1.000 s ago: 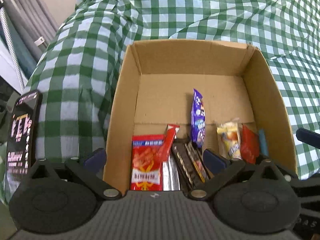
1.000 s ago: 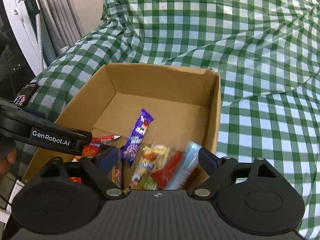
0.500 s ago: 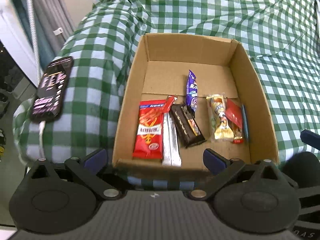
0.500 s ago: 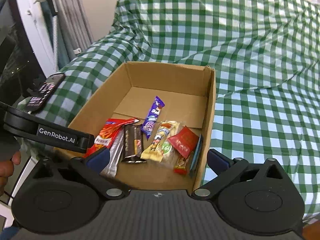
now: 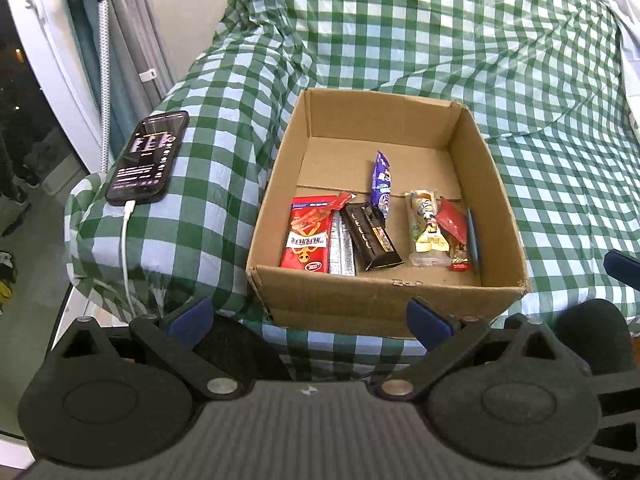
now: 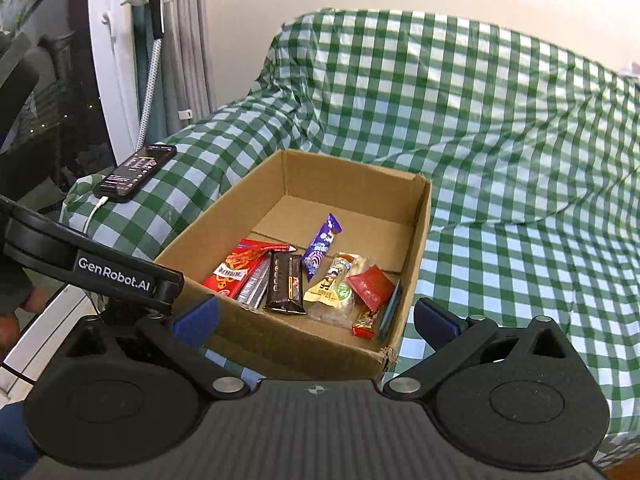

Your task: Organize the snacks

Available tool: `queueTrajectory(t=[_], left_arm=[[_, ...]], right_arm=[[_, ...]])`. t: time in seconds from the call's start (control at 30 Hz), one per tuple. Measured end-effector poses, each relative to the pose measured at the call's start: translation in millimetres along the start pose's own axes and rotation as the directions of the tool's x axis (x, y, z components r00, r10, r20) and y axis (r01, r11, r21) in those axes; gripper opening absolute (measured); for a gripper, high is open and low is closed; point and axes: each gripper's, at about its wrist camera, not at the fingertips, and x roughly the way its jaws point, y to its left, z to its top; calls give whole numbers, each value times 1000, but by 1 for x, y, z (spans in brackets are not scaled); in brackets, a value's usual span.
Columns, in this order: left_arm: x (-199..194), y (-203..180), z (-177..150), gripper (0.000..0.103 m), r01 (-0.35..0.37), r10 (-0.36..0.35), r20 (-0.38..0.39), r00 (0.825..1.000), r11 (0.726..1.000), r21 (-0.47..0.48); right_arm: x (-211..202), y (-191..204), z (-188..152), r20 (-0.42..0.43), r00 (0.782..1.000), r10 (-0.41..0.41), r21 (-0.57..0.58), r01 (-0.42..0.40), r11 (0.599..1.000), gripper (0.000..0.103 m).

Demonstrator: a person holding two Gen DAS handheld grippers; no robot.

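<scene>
An open cardboard box sits on a green checked cloth. Inside lie several snacks: a red packet, a silver bar, a dark brown bar, a purple packet, a yellow packet, a small red packet and a blue one against the right wall. My left gripper is open and empty in front of the box. My right gripper is open and empty at the box's front right.
A phone on a white cable lies on the cloth left of the box. Curtains and a white frame stand at the far left. The cloth stretches back and right. The left gripper's body crosses the right wrist view.
Both grippers have pulled back and up from the box. The whole box and the phone now show. The snacks have not moved.
</scene>
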Motion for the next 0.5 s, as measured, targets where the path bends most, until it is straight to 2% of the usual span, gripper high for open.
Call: queueTrajectory(t=[0.27, 0.4, 0.5], left_arm=[[-10, 5, -11, 103, -12, 12, -5, 1000, 999, -32], [-13, 4, -10, 103, -56, 56, 9, 998, 998, -14], [-16, 4, -11, 103, -49, 49, 21, 999, 999, -7]], right_arm=[[-18, 6, -7, 39, 999, -18, -21, 19, 1000, 102], [-21, 10, -8, 46, 999, -21, -30, 22, 999, 102], [-23, 13, -9, 56, 998, -22, -40, 24, 999, 102]])
